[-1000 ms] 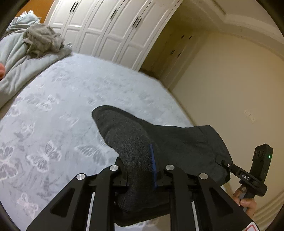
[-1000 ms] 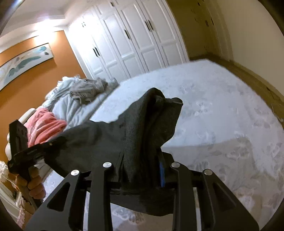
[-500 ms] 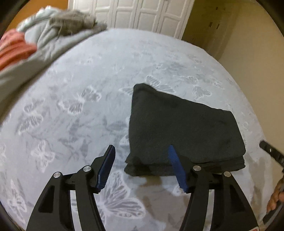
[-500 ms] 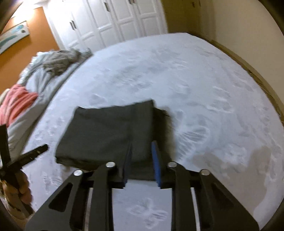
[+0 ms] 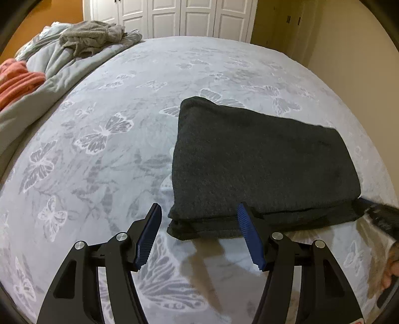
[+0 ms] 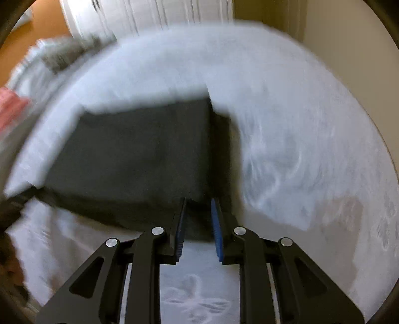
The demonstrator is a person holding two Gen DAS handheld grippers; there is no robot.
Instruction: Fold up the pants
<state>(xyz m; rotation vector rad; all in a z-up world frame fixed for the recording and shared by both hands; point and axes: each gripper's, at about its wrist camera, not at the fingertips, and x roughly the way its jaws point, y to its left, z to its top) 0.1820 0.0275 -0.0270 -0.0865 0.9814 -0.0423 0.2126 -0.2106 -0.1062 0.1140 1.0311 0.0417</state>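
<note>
Butterfly-printed pale grey bedspread (image 5: 104, 154) fills our view, white panelled wardrobe doors (image 5: 189, 17) beyond. We see the folded dark charcoal pants (image 5: 261, 164) lying flat on it. Our left gripper (image 5: 199, 230) stands open at their near corner; our right gripper (image 6: 197, 224) is narrowly parted, the pants' edge between its pads, contact unclear in the blur.

The blurred right wrist view shows the right claw (image 6: 198, 225) with its blue pads narrowly apart at the near right corner of the folded dark pants (image 6: 139, 154), which lie on the pale bedspread (image 6: 299, 149).
</note>
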